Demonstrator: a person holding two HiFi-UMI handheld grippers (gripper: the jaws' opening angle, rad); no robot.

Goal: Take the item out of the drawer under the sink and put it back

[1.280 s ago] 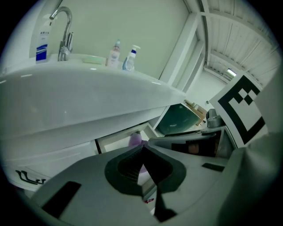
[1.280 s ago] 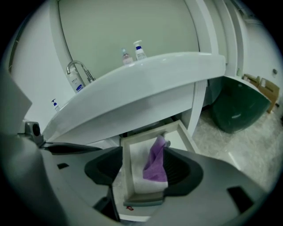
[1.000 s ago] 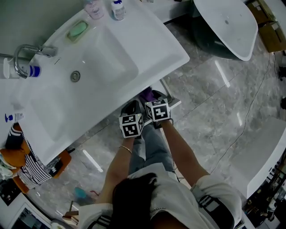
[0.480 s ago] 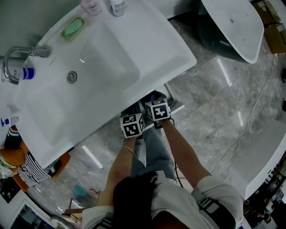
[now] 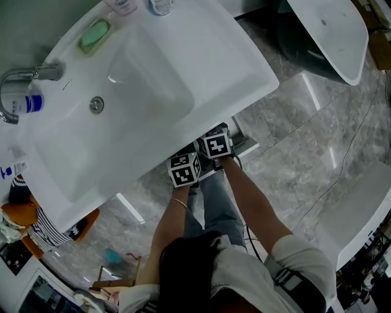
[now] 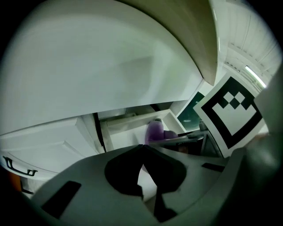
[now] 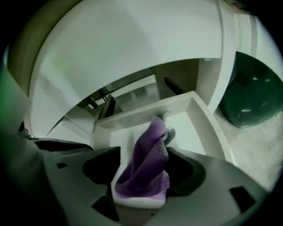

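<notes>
One crumpled purple cloth [image 7: 148, 154], white-edged, held by the right gripper [image 7: 143, 176] fingers; left gripper [image 6: 142, 170] fingers closed, empty

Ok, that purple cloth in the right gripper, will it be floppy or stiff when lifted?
Likely floppy: the purple cloth folds and bunches in the right gripper rather than holding shape. Probably light, and its fuzzy pile shouldn't slip. A loose end might drag on the drawer wall.

White sink counter [image 5: 253, 70] is carrying green soap [image 5: 93, 35] & two bottles [image 5: 160, 5] along its back edge.
</notes>
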